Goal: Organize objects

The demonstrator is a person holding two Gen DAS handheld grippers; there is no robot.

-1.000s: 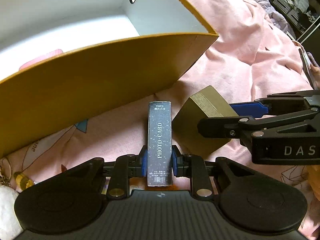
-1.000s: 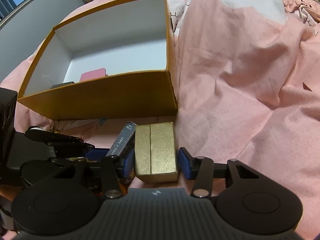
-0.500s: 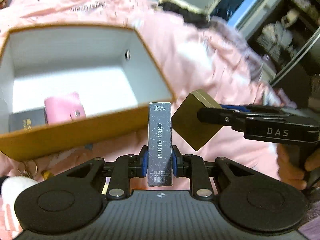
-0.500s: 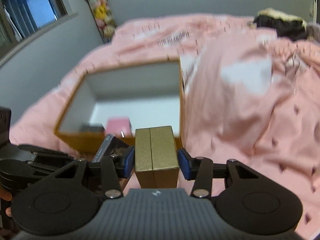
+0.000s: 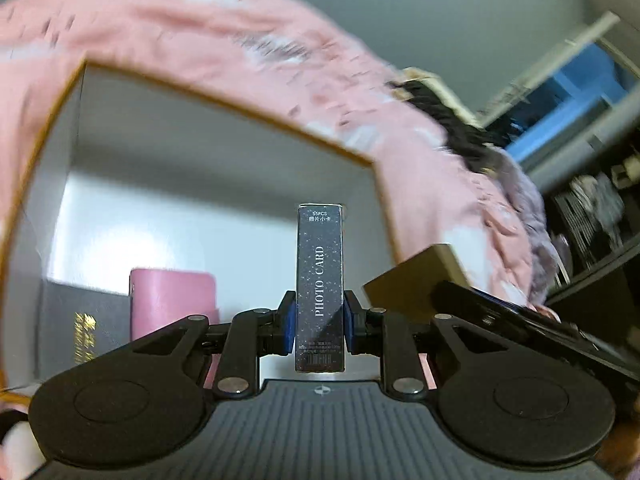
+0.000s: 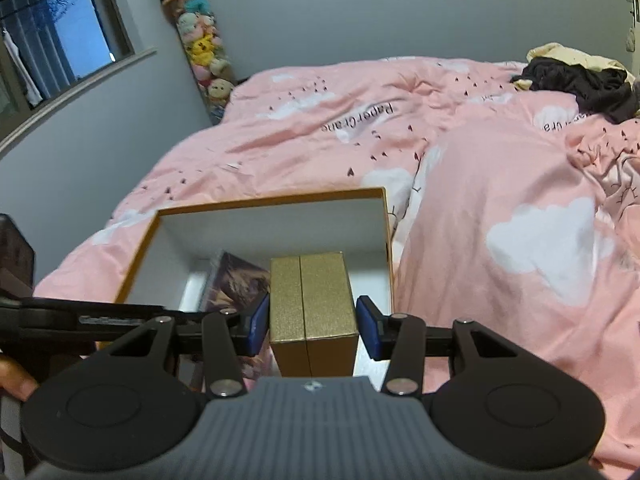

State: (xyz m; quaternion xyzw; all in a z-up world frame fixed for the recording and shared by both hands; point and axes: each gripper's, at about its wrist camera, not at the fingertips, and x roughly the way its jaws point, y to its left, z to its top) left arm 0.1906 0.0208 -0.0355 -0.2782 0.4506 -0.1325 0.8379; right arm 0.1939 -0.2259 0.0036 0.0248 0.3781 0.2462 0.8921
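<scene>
Blue-padded left gripper [image 5: 319, 322]: jaws nearly closed, clamped on both long sides of dark speckled box [image 5: 320, 280] marked PHOTO CARD. Box upright, printed face toward camera, held above open interior of orange carton [image 5: 224, 108].

Carton contents, left wrist view: pink wallet [image 5: 172, 300] at 9 o'clock from dark speckled box; black booklet [image 5: 82, 320] with gold lettering touching wallet on far side, further toward 9 o'clock. White inner floor bare toward 12 o'clock.

Right gripper [image 6: 313, 326]: jaws part open, pads pressed against both sides of gold box [image 6: 312, 312]. Gold box held seam-up, over near right corner of carton [image 6: 272, 202]. Same gold box [image 5: 416, 280] visible in left wrist view at 3 o'clock from dark speckled box, tilted, apart from it.

Left gripper's load seen from right wrist view at 9 o'clock from gold box, just beside it, partly blurred.

Carton resting on pink quilt [image 6: 500, 200] with cloud print. Dark clothing [image 6: 580, 84] on quilt at 2 o'clock. Column of plush toys [image 6: 200, 40] against wall at 11 o'clock.
</scene>
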